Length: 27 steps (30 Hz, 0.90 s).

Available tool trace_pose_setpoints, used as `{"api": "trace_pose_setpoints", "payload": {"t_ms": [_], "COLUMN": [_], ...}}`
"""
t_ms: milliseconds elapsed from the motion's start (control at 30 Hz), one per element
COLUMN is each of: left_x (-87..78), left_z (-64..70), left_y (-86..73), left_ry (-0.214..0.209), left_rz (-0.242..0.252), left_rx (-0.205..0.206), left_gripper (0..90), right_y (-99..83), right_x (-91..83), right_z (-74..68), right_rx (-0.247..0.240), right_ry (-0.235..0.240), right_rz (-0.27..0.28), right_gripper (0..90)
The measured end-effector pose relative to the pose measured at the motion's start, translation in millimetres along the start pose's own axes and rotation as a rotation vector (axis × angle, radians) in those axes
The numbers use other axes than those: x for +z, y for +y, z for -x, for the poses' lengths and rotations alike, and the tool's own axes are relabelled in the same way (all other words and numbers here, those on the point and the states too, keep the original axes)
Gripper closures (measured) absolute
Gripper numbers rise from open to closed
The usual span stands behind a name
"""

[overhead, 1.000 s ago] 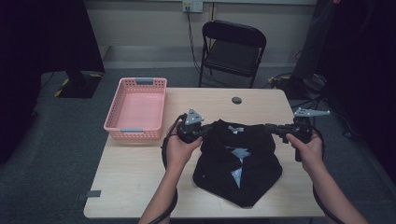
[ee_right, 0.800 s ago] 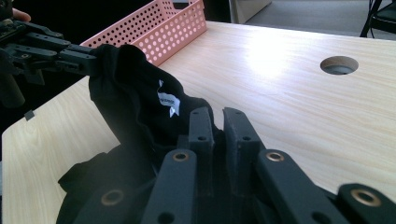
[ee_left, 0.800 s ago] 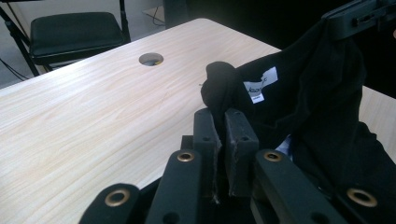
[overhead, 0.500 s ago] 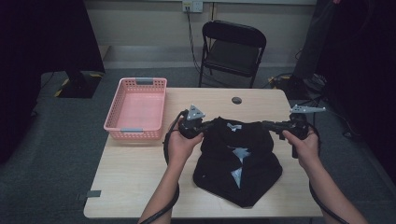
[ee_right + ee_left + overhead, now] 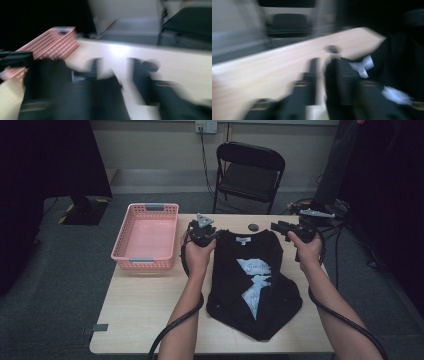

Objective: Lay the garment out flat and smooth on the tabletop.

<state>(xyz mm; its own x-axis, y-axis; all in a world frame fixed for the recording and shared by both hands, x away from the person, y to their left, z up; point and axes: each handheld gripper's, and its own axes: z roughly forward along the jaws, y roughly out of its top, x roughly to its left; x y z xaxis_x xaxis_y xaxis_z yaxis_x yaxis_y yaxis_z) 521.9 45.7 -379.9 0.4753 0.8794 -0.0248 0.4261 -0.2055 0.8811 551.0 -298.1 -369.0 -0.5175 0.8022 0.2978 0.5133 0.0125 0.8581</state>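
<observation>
Two grippers sit at the top corners of the black shirt (image 5: 252,280), which lies flat on the table (image 5: 145,320) with its collar far from the person and its long side running toward them. The left gripper (image 5: 216,236) touches the left shoulder and is nearer. The right gripper (image 5: 280,228) is just off the right shoulder. Both gripper views are blurry, so I cannot tell how the jaws stand.

A pink slatted basket (image 5: 145,237) stands at the left end of a pale wooden bench (image 5: 140,315), its far grey handle toward the wall. A small dark round object (image 5: 254,226) lies near the bench's far edge. Beyond, a black folding chair (image 5: 249,172) faces the bench, a wall socket (image 5: 206,126) above it.
</observation>
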Motion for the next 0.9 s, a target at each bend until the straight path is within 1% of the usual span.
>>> {"api": "trace_pose_setpoints", "payload": {"t_ms": [33, 67, 100, 133, 200, 233, 267, 300, 333, 400, 433, 467, 500, 533, 567, 600, 633, 667, 700, 733, 767, 867, 900], "left_x": [-1.8, -1.8, -5.4, -5.4, -10.7, -16.9, -16.9, -20.4, -24.0, -30.7, -37.4, -40.5, -40.5, -43.1, -48.0, -48.0, -51.8, -53.5, -55.1, -55.1, -56.3, -59.0, -61.0], "left_z": [1.5, 1.5, 6.5, 6.5, 13.2, 19.9, 19.9, 23.0, 25.7, 31.5, 37.9, 41.1, 41.1, 44.4, 50.4, 50.4, 56.1, 58.4, 60.3, 60.3, 62.0, 65.1, 67.3], "left_y": [-0.2, -0.2, -4.4, -4.4, -10.7, -17.0, -17.0, -20.2, -23.0, -28.6, -34.6, -37.9, -37.9, -41.5, -48.3, -48.3, -55.1, -58.2, -61.0, -61.0, -63.9, -71.3, -76.0], "left_ry": [-0.005, -0.005, -0.035, -0.035, -0.064, -0.095, -0.095, -0.109, -0.122, -0.144, -0.159, -0.17, -0.17, -0.182, -0.198, -0.198, -0.218, -0.231, -0.238, -0.238, -0.243, -0.259, -0.267], "left_rz": [0.006, 0.006, -0.01, -0.01, -0.03, -0.043, -0.043, -0.044, -0.037, -0.036, -0.032, -0.036, -0.036, -0.04, -0.042, -0.042, -0.045, -0.045, -0.045, -0.045, -0.046, -0.048, -0.048], "left_rx": [0.019, 0.019, 0.049, 0.049, 0.058, 0.062, 0.062, 0.059, 0.053, 0.041, 0.031, 0.031, 0.031, 0.03, 0.032, 0.032, 0.023, 0.024, 0.03, 0.03, 0.03, 0.031, 0.03], "left_gripper": [33.1, 31.0, 27.6, 23.8, 19.6, 17.9, 16.3, 16.3, 16.1, 15.8, 15.8, 15.8, 15.8, 15.8, 15.8, 15.8, 15.8, 15.8, 15.8, 15.8, 15.8, 15.8, 15.8], "right_y": [-0.8, -0.8, -6.6, -10.5, -19.6, -24.2, -24.2, -28.4, -32.4, -39.5, -47.4, -51.8, -56.8, -56.8, -67.0, -72.2, -77.4, -82.8, -87.8, -87.8, -96.2, -106.1, -108.9], "right_x": [0.3, 0.3, -2.2, -5.2, -11.6, -15.8, -15.8, -20.3, -24.9, -34.1, -43.4, -47.5, -51.4, -51.4, -57.3, -60.0, -62.1, -64.1, -65.5, -65.5, -68.2, -72.8, -74.6], "right_z": [-8.9, -8.9, -15.5, -17.2, -20.8, -23.5, -23.5, -26.4, -29.5, -34.1, -39.3, -41.3, -43.5, -43.5, -48.0, -50.3, -52.0, -53.3, -54.2, -54.2, -55.3, -55.3, -54.9], "right_rx": [-0.082, -0.082, -0.153, -0.16, -0.172, -0.189, -0.189, -0.208, -0.213, -0.208, -0.192, -0.188, -0.185, -0.185, -0.197, -0.202, -0.206, -0.205, -0.202, -0.202, -0.204, -0.213, -0.214], "right_ry": [-0.007, -0.007, 0.003, 0.002, 0.024, 0.017, 0.017, 0.007, 0.003, 0.015, 0.017, 0.026, 0.026, 0.026, 0.022, 0.012, 0.012, 0.018, 0.026, 0.026, 0.026, 0.015, 0.012], "right_rz": [-0.041, -0.041, -0.084, -0.096, -0.13, -0.136, -0.136, -0.144, -0.15, -0.161, -0.152, -0.154, -0.153, -0.153, -0.172, -0.177, -0.185, -0.191, -0.196, -0.196, -0.208, -0.216, -0.218], "right_gripper": [33.5, 33.5, 21.2, 18.7, 13.6, 13.3, 13.3, 12.3, 11.2, 11.5, 11.5, 11.4, 11.4, 11.4, 11.4, 11.4, 11.4, 11.4, 11.4, 11.4, 11.4, 11.5, 11.5]}}
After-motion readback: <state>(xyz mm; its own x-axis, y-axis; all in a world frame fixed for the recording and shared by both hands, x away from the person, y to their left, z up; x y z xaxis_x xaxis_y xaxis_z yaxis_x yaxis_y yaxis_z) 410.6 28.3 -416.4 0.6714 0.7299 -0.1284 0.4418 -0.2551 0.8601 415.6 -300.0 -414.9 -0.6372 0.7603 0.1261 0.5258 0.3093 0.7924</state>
